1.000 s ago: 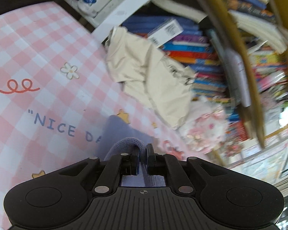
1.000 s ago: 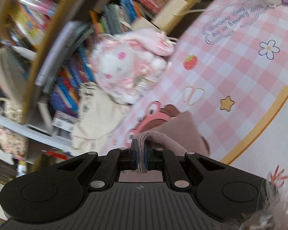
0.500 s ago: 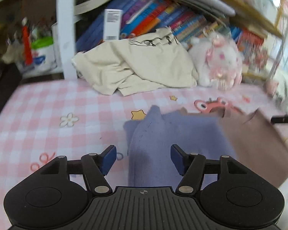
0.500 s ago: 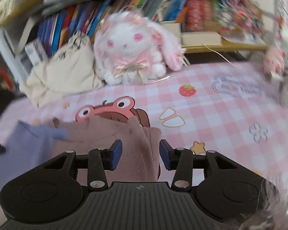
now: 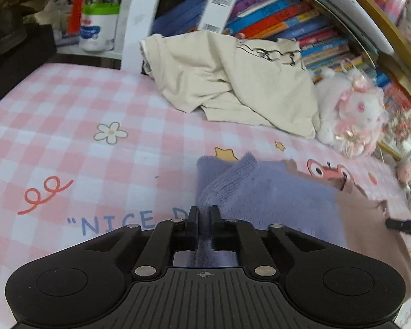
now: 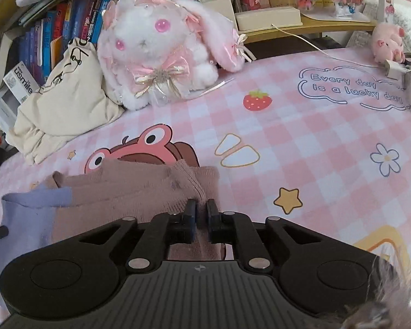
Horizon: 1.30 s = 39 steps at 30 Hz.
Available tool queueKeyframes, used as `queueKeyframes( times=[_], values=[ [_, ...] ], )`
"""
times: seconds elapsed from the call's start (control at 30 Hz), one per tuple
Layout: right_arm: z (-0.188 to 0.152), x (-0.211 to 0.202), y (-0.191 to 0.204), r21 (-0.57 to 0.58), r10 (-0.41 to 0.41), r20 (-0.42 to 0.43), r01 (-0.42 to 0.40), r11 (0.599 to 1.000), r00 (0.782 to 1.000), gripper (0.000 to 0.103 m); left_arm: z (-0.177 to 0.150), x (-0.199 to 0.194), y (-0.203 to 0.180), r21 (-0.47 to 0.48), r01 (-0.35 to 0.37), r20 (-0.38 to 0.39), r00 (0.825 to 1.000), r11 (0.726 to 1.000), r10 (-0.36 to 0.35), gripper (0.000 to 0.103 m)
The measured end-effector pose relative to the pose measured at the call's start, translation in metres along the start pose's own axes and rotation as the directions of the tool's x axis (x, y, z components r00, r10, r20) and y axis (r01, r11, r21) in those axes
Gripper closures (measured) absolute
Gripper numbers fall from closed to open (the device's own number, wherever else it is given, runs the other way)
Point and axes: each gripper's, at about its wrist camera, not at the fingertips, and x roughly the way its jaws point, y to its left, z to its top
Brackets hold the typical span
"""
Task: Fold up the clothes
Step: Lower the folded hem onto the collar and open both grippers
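Left gripper (image 5: 204, 213) jaws had just been closing; they stood clamped on a ridge of the two-tone garment (image 5: 274, 192) at its lavender end. Right gripper (image 6: 201, 208) jaws likewise just closing, clamped on a pinch of the same garment's mauve end. Garment lay flat on the pink checked table (image 6: 315, 148); its near edge was hidden under both gripper bodies. Cream cloth (image 5: 233, 82) heaped at the table's far edge beside the plush rabbit (image 6: 161, 49). Books (image 5: 287, 19) behind, partly covered.
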Motion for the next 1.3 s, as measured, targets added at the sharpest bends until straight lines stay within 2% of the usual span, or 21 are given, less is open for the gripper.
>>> queueKeyframes(
  times=[0.03,0.1,0.17,0.2,0.37,0.43,0.6,0.9,1.3],
  values=[
    [0.0,-0.003,-0.001,0.007,0.007,-0.003,-0.007,1.0,1.0,0.079,0.0,-0.001,0.003,-0.02,0.011,-0.007,1.0,1.0,-0.011,0.086],
    [-0.002,-0.01,-0.007,0.037,0.016,-0.001,-0.016,0.999,1.0,0.068,-0.003,-0.009,0.007,-0.023,0.021,-0.008,1.0,1.0,-0.021,0.076],
    [-0.009,-0.017,-0.013,0.062,0.031,-0.008,-0.031,0.998,0.999,0.068,-0.011,-0.019,0.009,-0.007,0.025,0.005,1.0,1.0,-0.025,0.065],
    [-0.014,-0.02,-0.016,0.072,0.041,-0.015,-0.04,0.997,0.999,0.068,-0.015,-0.021,0.011,-0.005,0.032,0.003,0.999,0.999,-0.032,0.064],
    [-0.032,-0.028,-0.028,0.122,0.093,-0.04,-0.087,0.989,0.995,0.068,-0.03,-0.019,0.016,-0.06,0.094,-0.026,0.995,0.994,-0.096,0.065],
    [-0.034,-0.028,-0.029,0.155,0.109,-0.039,-0.102,0.983,0.993,0.076,-0.033,-0.016,0.018,-0.101,0.117,-0.028,0.992,0.988,-0.12,0.067],
    [-0.039,-0.028,-0.03,0.244,0.139,-0.03,-0.128,0.961,0.99,0.085,-0.035,-0.015,0.021,-0.157,0.125,-0.027,0.991,0.98,-0.131,0.075],
    [-0.061,-0.041,-0.023,0.278,0.185,-0.055,-0.163,0.947,0.981,0.085,-0.052,-0.042,0.033,-0.161,0.1,-0.033,0.994,0.982,-0.107,0.076],
    [-0.097,-0.059,0.006,0.239,0.22,-0.073,-0.197,0.951,0.973,0.085,-0.084,-0.086,0.067,-0.224,0.069,-0.008,0.997,0.972,-0.073,0.076]
  ],
)
